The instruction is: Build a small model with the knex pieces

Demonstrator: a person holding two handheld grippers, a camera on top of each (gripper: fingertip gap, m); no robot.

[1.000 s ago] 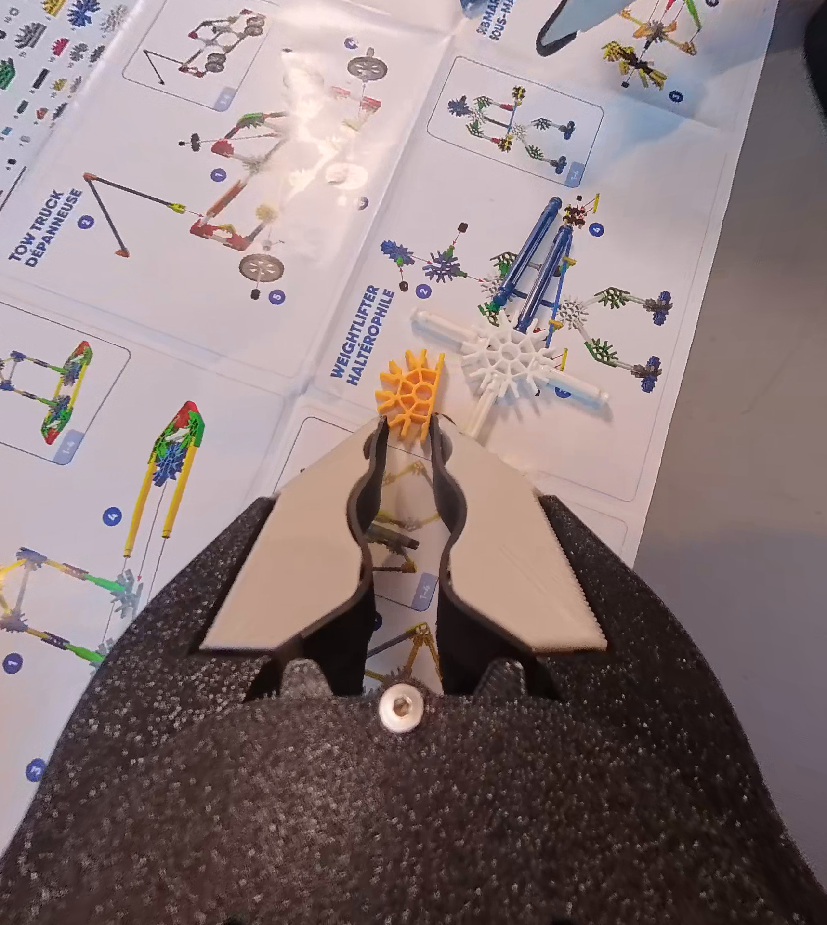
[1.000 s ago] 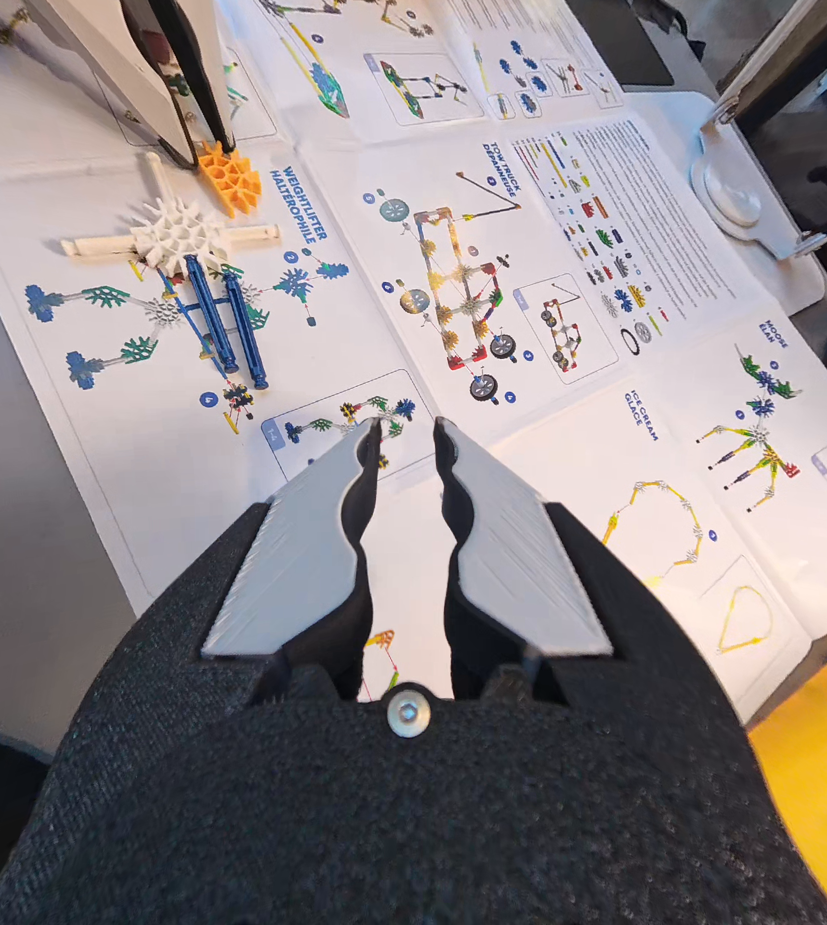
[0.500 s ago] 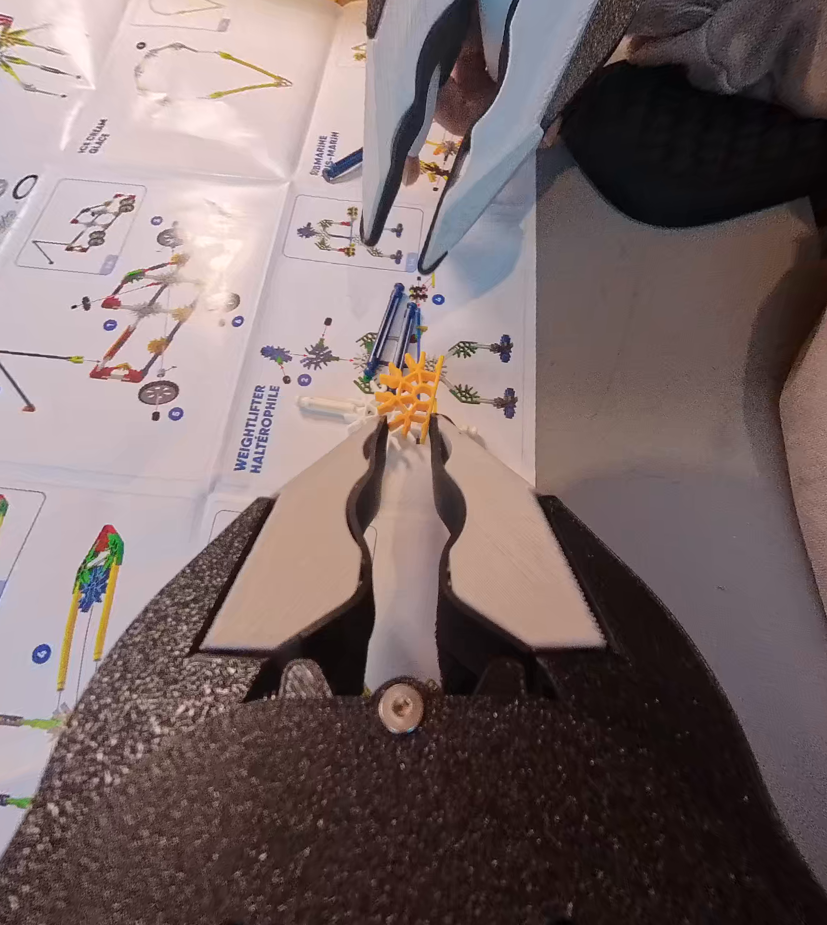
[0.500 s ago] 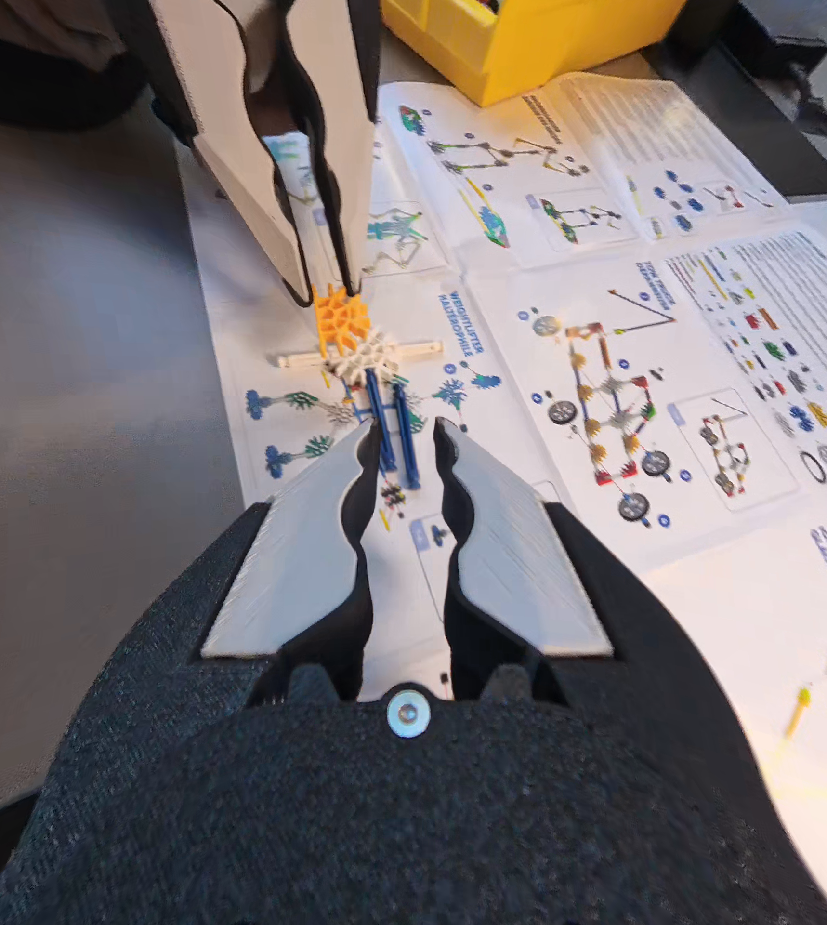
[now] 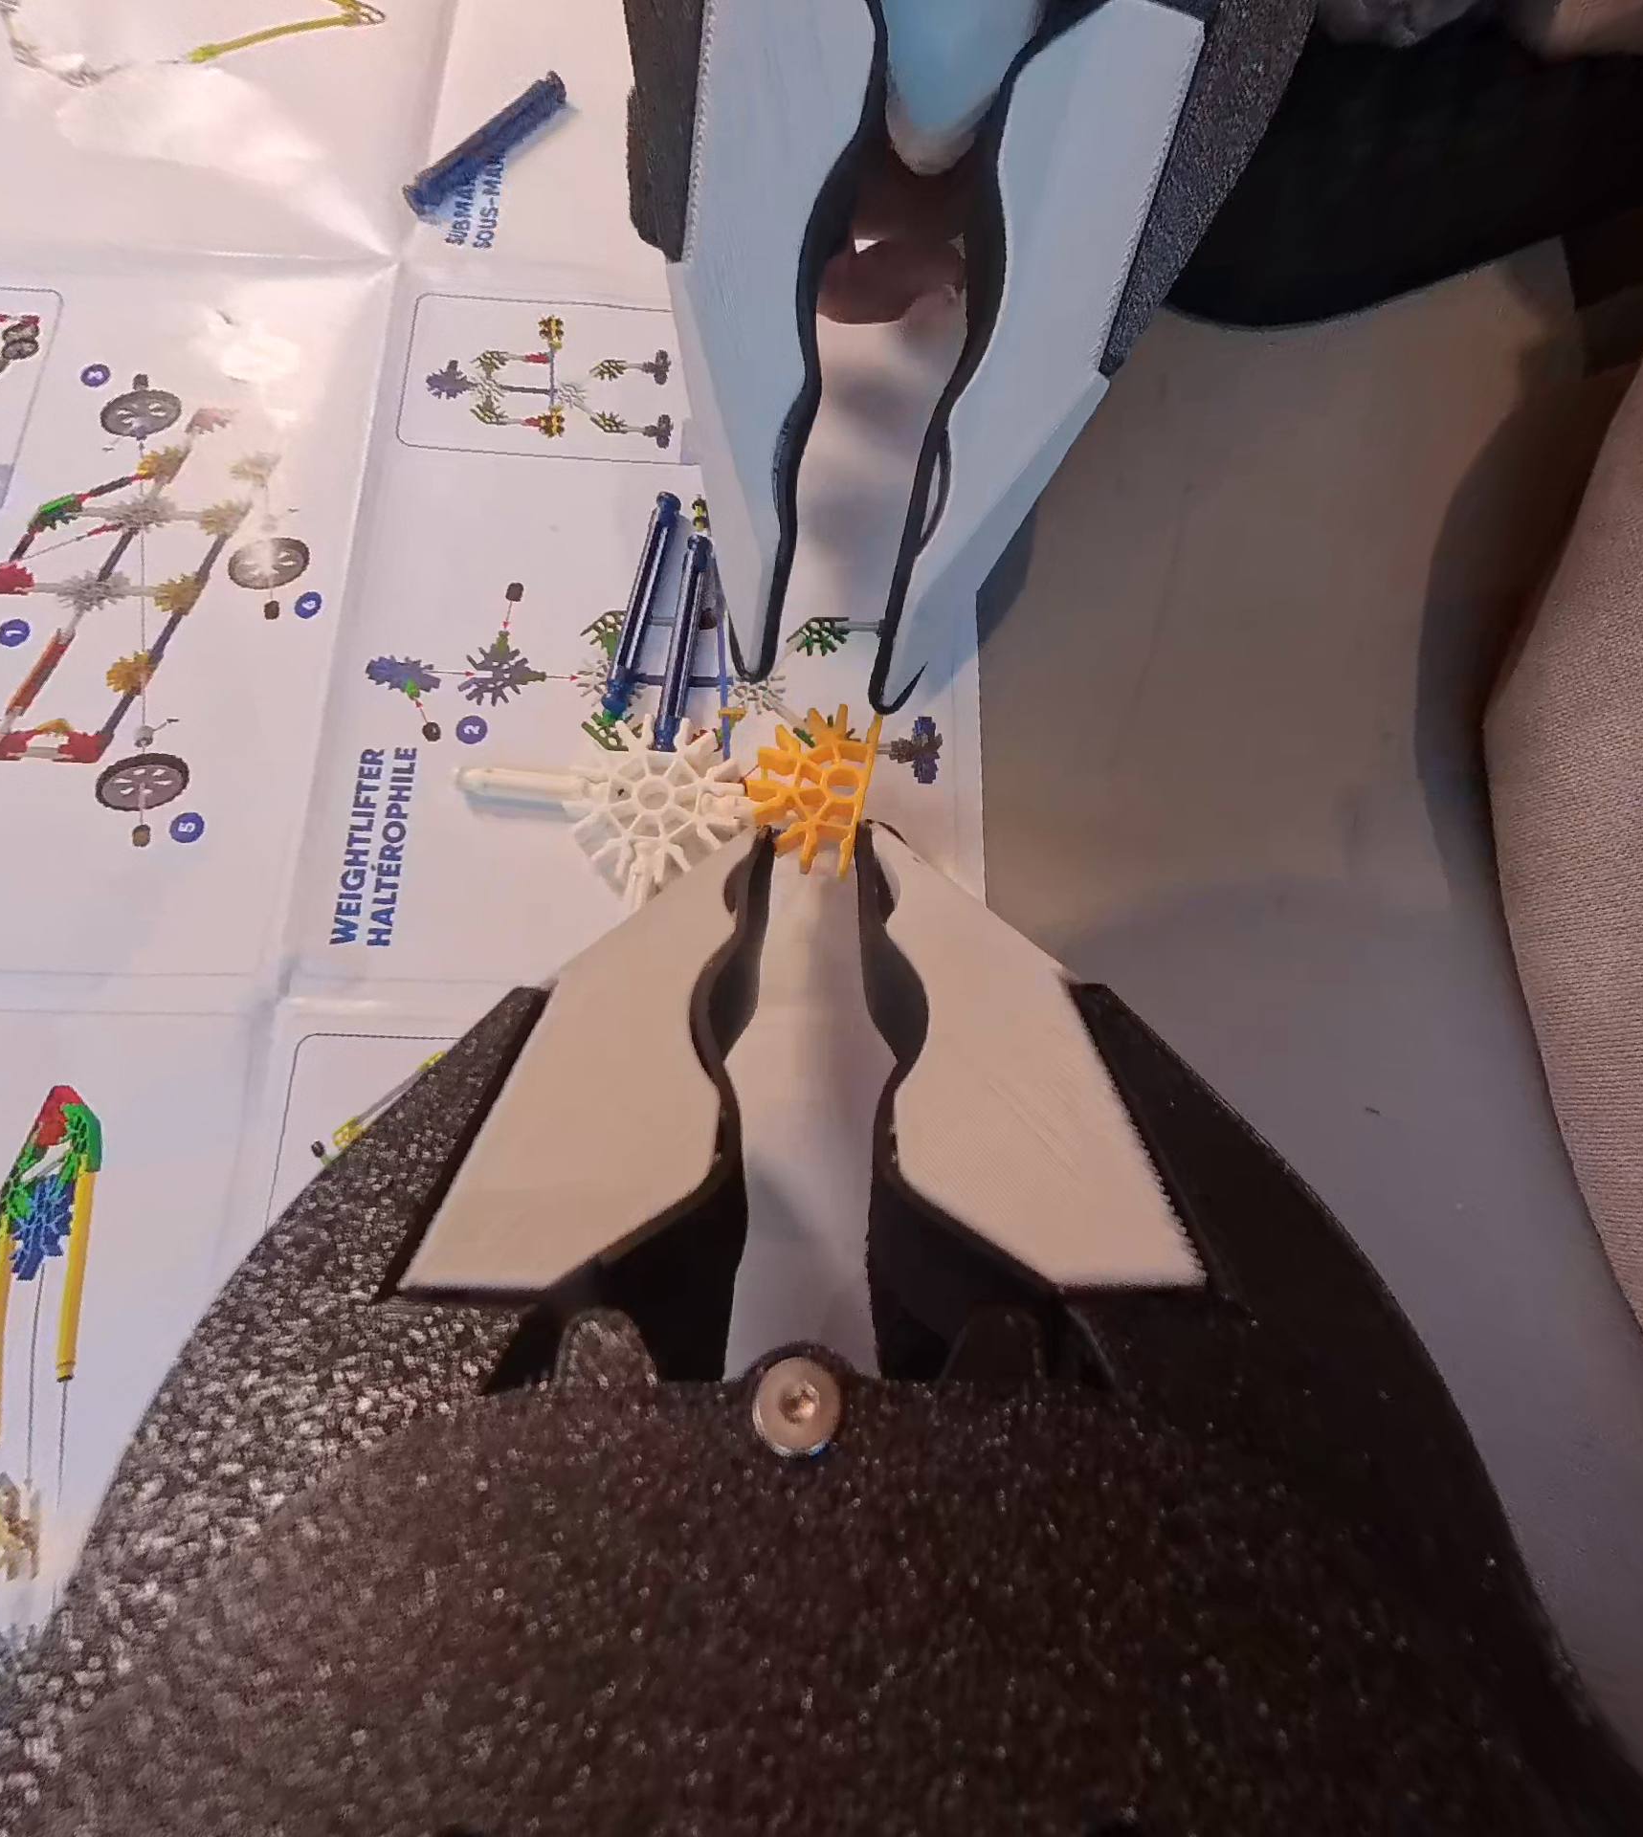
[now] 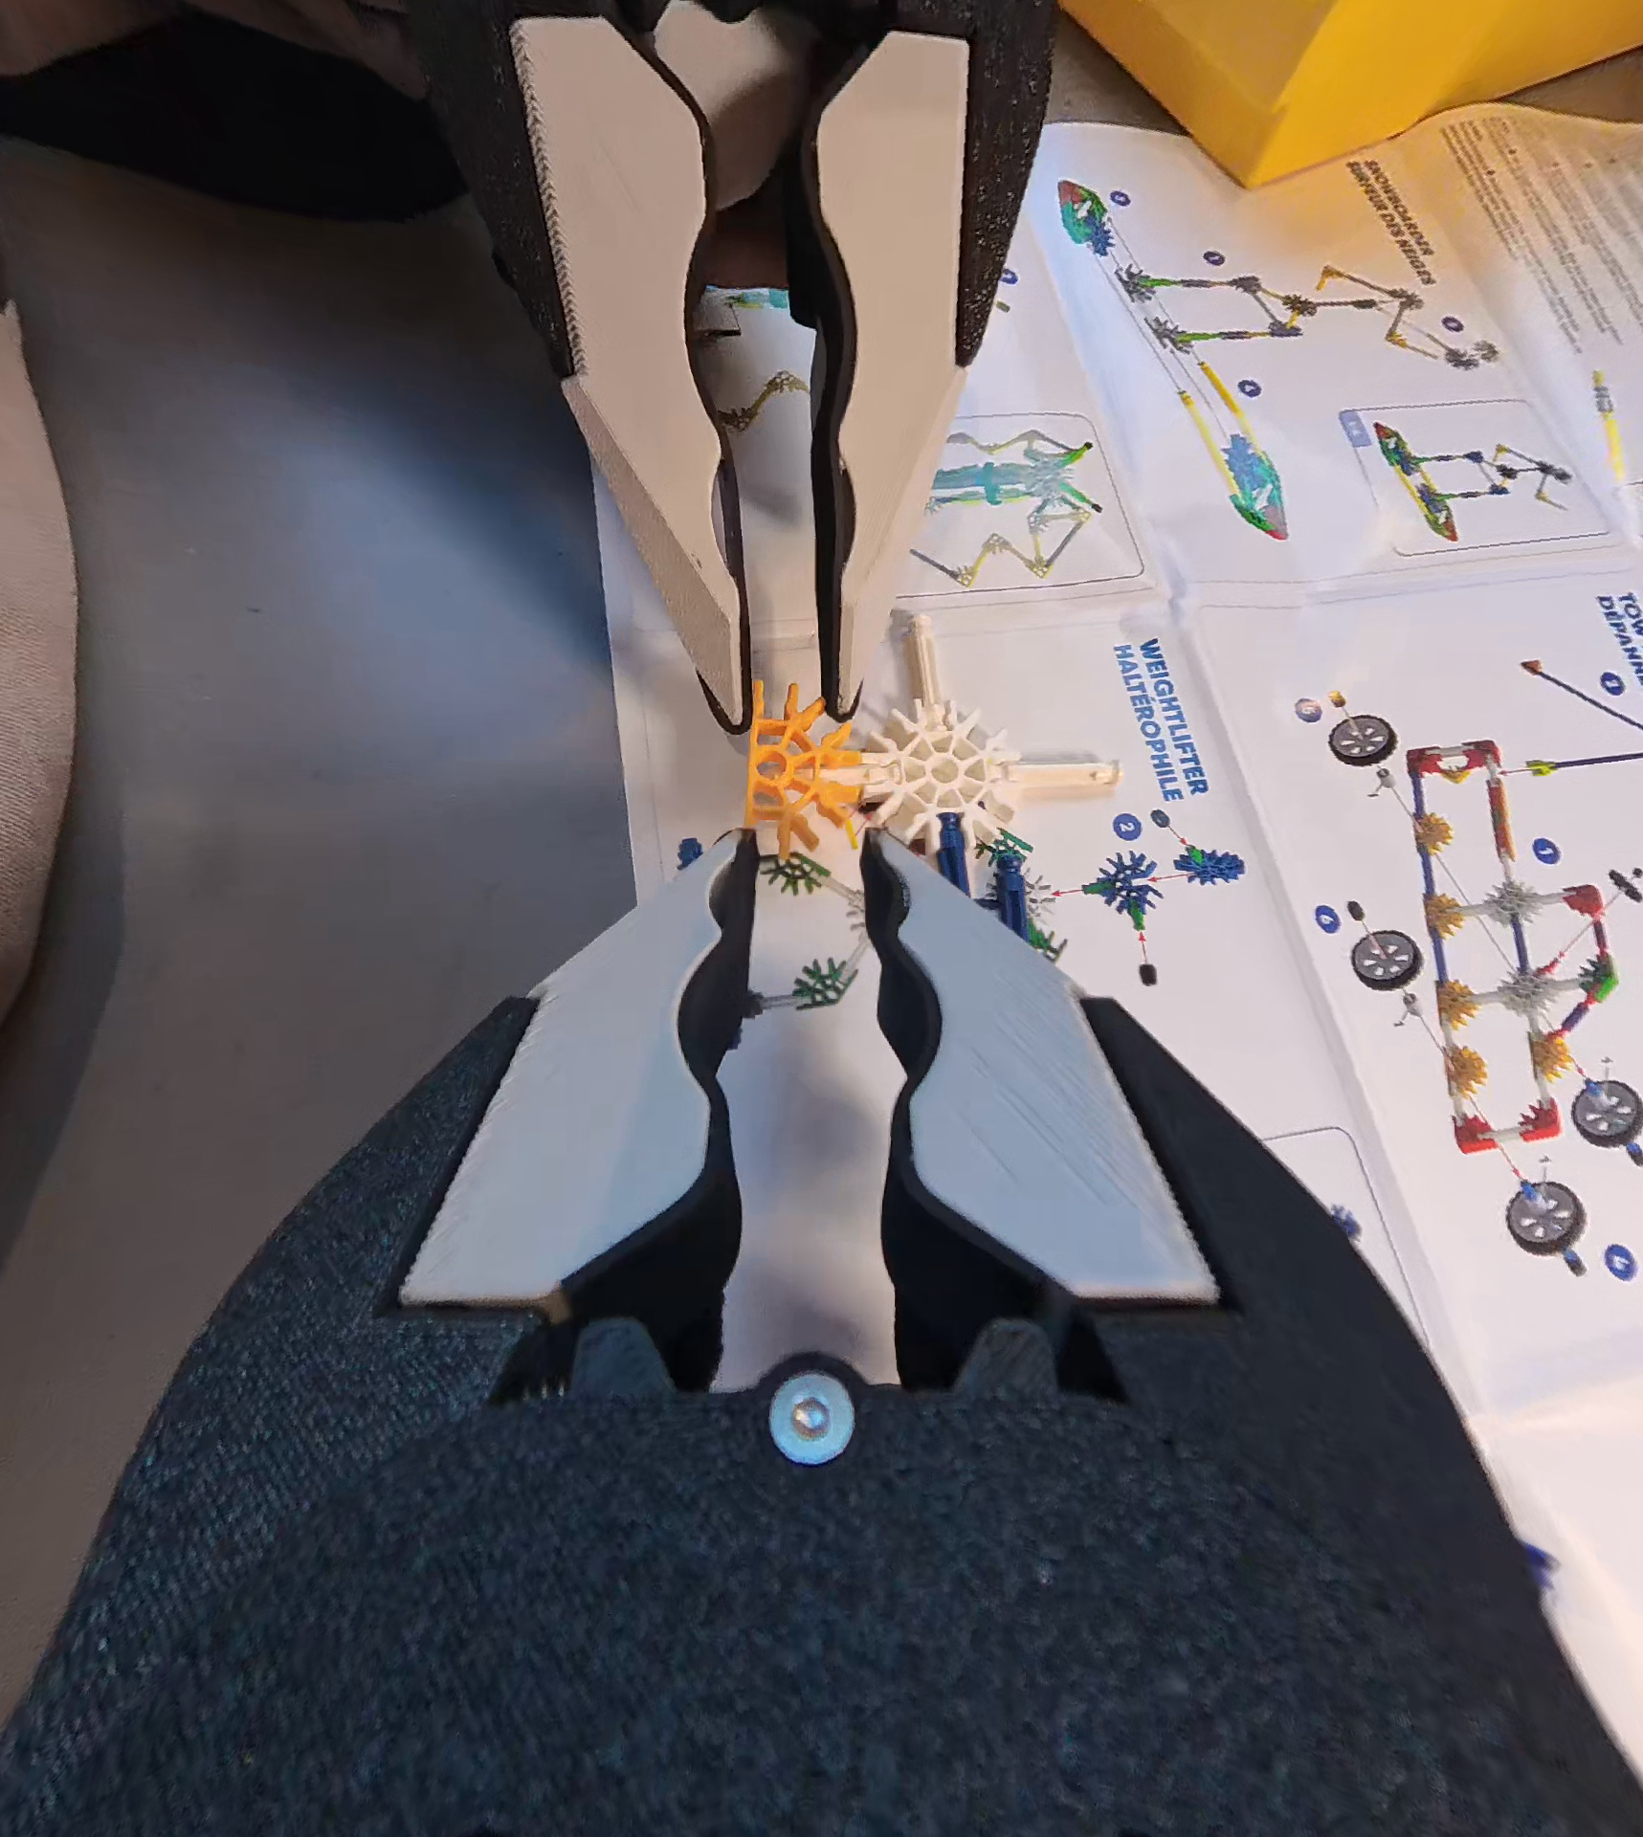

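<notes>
My left gripper [image 5: 812,845] is shut on an orange fan-shaped connector [image 5: 817,785], held on edge against a short white rod of the white snowflake connector [image 5: 653,795]. The white connector lies on the instruction sheet [image 5: 201,944] with white rods sticking out and two blue rods [image 5: 673,616] beside it. My right gripper [image 6: 807,845] is open and faces the left one; its tips stand on either side of the orange connector's [image 6: 787,770] near edge. It comes in from the top of the left wrist view [image 5: 822,686]. The left gripper [image 6: 785,711] comes in from the top of the right wrist view.
A loose blue rod [image 5: 489,144] lies on the sheet farther off. A yellow box [image 6: 1344,80] stands at the sheet's far edge. The grey tabletop [image 6: 350,696] borders the sheet, with a beige cushion [image 5: 1642,895] beyond it. Both grippers' tips are close together, under 4 cm apart.
My left gripper has carried the orange connector to the end of the white connector's rod. My right gripper has swung round and closed in, and now faces it tip to tip.
</notes>
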